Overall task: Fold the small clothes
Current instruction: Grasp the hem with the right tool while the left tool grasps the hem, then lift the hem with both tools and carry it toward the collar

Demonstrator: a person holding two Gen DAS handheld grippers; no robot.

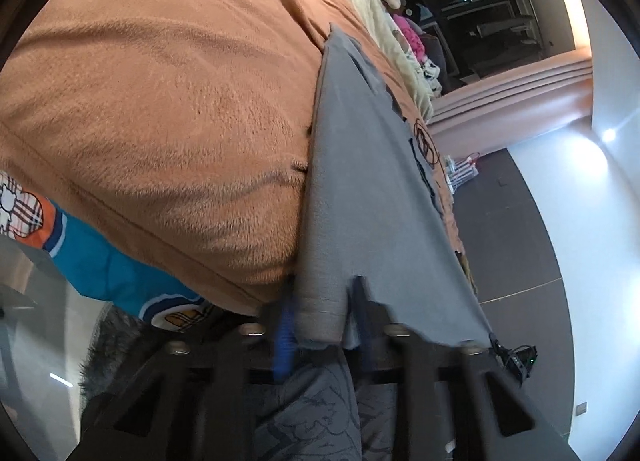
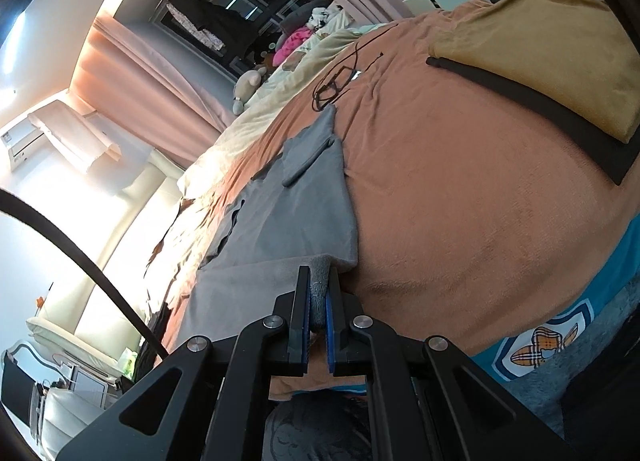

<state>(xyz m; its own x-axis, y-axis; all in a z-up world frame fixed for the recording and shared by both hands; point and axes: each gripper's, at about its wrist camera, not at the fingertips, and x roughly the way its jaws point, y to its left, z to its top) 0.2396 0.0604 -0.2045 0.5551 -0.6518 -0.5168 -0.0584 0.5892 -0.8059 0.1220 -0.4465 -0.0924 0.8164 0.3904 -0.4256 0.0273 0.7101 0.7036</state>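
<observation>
- Grey garment (image 2: 304, 197): a small knit piece, apparently a T-shirt, lying on the orange fleece blanket (image 2: 460, 201) that covers the bed. Its far end rests flat on the blanket with a sleeve or hem folded over; its near edge is lifted clear of the bed.
- Left gripper (image 1: 320, 321): its fingers are closed onto one part of the near hem, and the cloth is bunched between the blue pads (image 1: 285, 335). The fabric fans out from this pinch in a taut sheet towards the far end.
- Right gripper (image 2: 318, 305): its fingers are clamped on a thick, doubled roll of the same grey fabric, which stands up between the blue pads.
- Handling, as judged: the cloth is light, limp and without stiffness. It drapes and sags between the two pinch points and keeps no shape of its own.
- The fleece beneath looks grippy, so a dragged edge is likely to catch and wrinkle rather than slide.
- Where to hold, as judged: corners and hems give the surest purchase. A pinch on a doubled hem, as at the right gripper, is less likely to slip than one on a single layer.
- Other items: a black cord (image 2: 340, 77) lies on the blanket just beyond the garment's far end, and a mustard-yellow folded cloth (image 2: 560, 57) sits well apart from it.
</observation>
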